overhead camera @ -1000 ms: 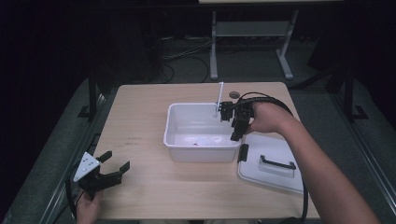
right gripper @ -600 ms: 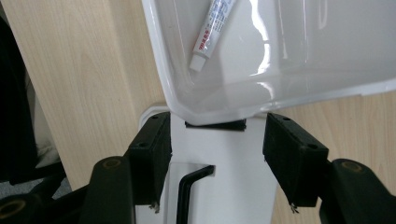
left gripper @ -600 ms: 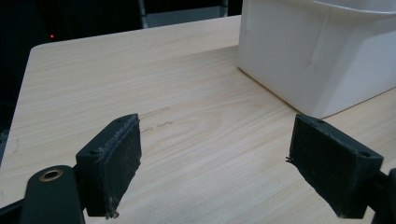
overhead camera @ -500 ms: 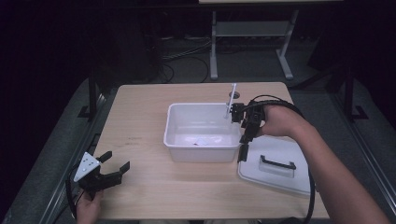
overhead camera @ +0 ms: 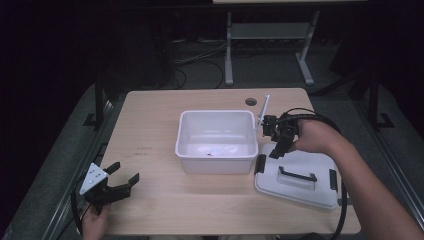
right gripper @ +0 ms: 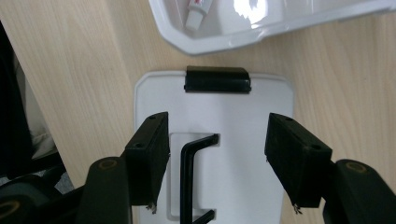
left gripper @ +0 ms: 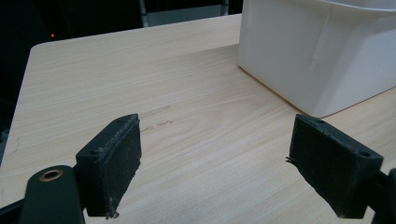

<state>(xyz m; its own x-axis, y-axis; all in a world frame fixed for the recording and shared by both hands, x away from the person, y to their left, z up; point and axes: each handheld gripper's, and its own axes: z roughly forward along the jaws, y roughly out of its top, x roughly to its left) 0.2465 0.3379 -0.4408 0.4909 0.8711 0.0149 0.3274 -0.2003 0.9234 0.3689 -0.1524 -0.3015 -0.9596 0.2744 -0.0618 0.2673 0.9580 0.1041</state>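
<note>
A white bin (overhead camera: 215,159) stands mid-table, with a small white tube (overhead camera: 216,150) lying on its floor. Its white lid (overhead camera: 307,192) lies flat to the right, with a black handle (overhead camera: 298,175) and black latches. My right gripper (overhead camera: 274,139) hovers over the lid's left end. In the right gripper view it (right gripper: 222,158) looks down on the lid (right gripper: 243,116), the handle (right gripper: 189,177), a latch (right gripper: 217,79) and the bin's rim (right gripper: 210,46). Its jaws have just been opening and hold nothing. My left gripper (overhead camera: 120,181) rests open at the near left corner, its jaws (left gripper: 215,163) over bare wood.
The wooden table (overhead camera: 150,120) has a cable hole (overhead camera: 251,102) behind the bin. The bin's wall (left gripper: 317,51) stands ahead and to the right of the left gripper. A metal stand (overhead camera: 267,35) rises on the floor beyond the table.
The right hand has moved from over the bin's right wall toward the right and near side, and now hangs over the lid. The left gripper has stayed put.
</note>
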